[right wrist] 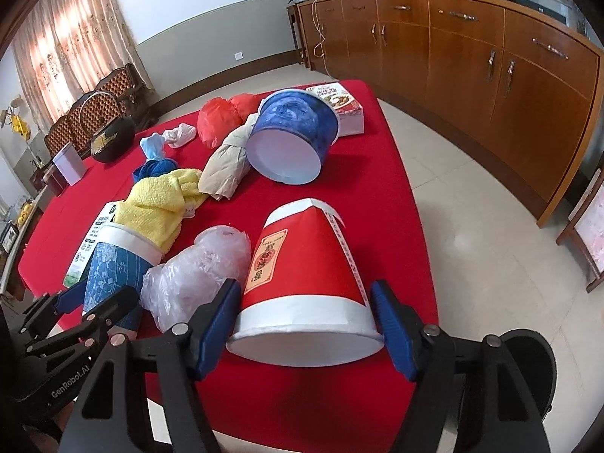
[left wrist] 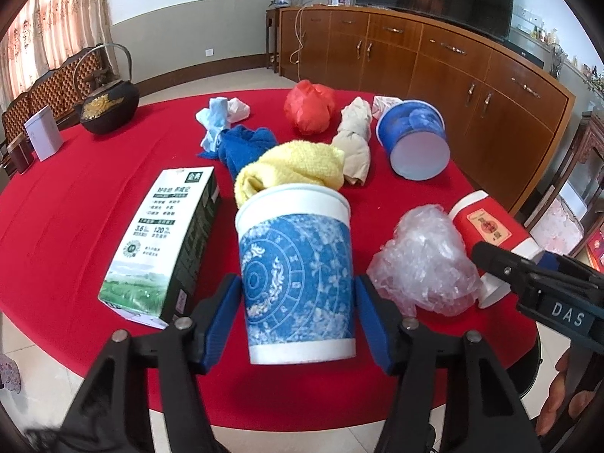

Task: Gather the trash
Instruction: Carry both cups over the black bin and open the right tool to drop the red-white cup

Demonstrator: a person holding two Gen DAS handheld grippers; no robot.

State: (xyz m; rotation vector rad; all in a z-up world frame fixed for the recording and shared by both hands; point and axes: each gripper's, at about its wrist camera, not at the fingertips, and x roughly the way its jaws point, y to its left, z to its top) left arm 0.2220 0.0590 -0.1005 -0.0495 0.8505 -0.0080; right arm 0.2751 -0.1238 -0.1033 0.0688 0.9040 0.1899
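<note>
In the left wrist view my left gripper (left wrist: 298,324) is shut on a blue patterned paper cup (left wrist: 296,275), pads against both its sides, near the front edge of the red table (left wrist: 68,226). In the right wrist view my right gripper (right wrist: 305,324) is shut on a red paper cup (right wrist: 302,279) lying with its base toward me. The blue patterned cup also shows there at lower left (right wrist: 113,271). A crumpled clear plastic bag (left wrist: 422,260) (right wrist: 192,275) lies between the two cups.
A milk carton (left wrist: 166,241), yellow towel (left wrist: 290,166), blue cloth (left wrist: 241,143), beige bundle (left wrist: 355,143), red bag (left wrist: 309,105), tipped blue tub (left wrist: 415,139) and tissues (left wrist: 222,113) lie on the table. A black teapot (left wrist: 107,107) stands far left. A wooden sideboard (right wrist: 472,56) lines the wall.
</note>
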